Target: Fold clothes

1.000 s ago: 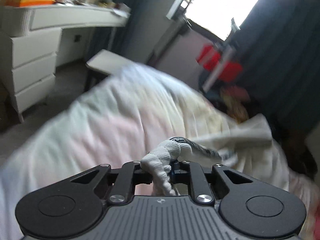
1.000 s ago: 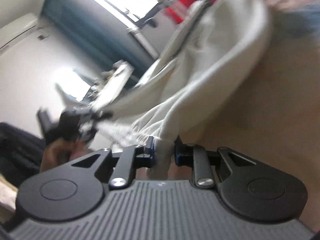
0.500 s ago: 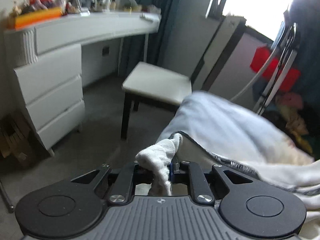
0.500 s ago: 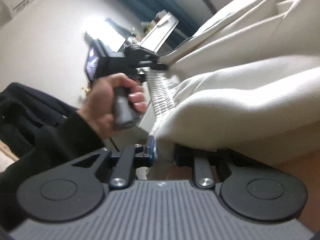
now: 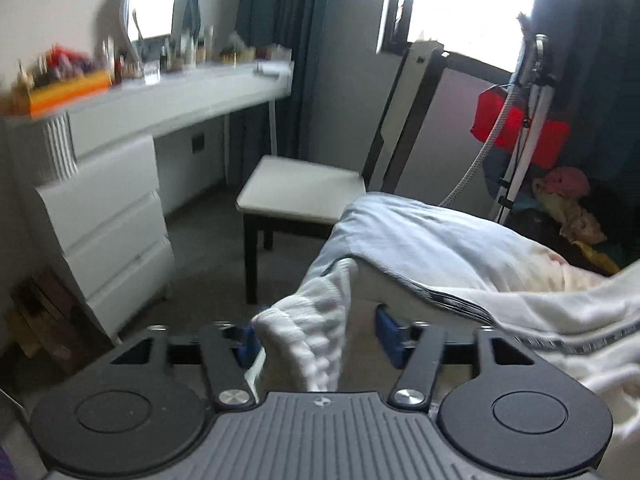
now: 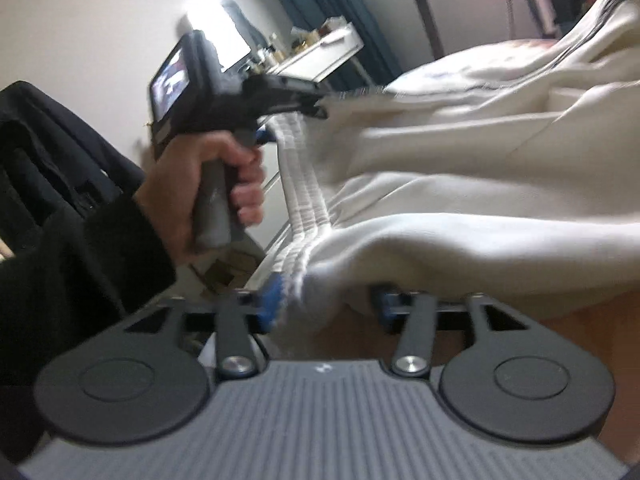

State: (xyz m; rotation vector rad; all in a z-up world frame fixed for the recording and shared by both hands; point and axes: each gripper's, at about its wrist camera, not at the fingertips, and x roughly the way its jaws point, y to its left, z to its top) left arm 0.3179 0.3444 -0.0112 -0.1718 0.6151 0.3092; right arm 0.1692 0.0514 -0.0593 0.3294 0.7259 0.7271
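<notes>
A cream-white garment with a ribbed elastic waistband lies over the bed and stretches away to the right. My left gripper has its jaws spread wide, and the waistband lies loose between them. My right gripper is also spread wide, with the other end of the waistband resting between its blue pads. In the right wrist view a hand holds the left gripper at the waistband's far end.
The bed has a pale blue-white cover. A white-topped stool stands beside it. A white dresser with drawers and a cluttered desk are on the left. A red bag on a stand and piled clothes are at the right.
Both grippers were shut on the waistband and have opened wide. The left gripper's view has swung from the bed towards the stool and dresser.
</notes>
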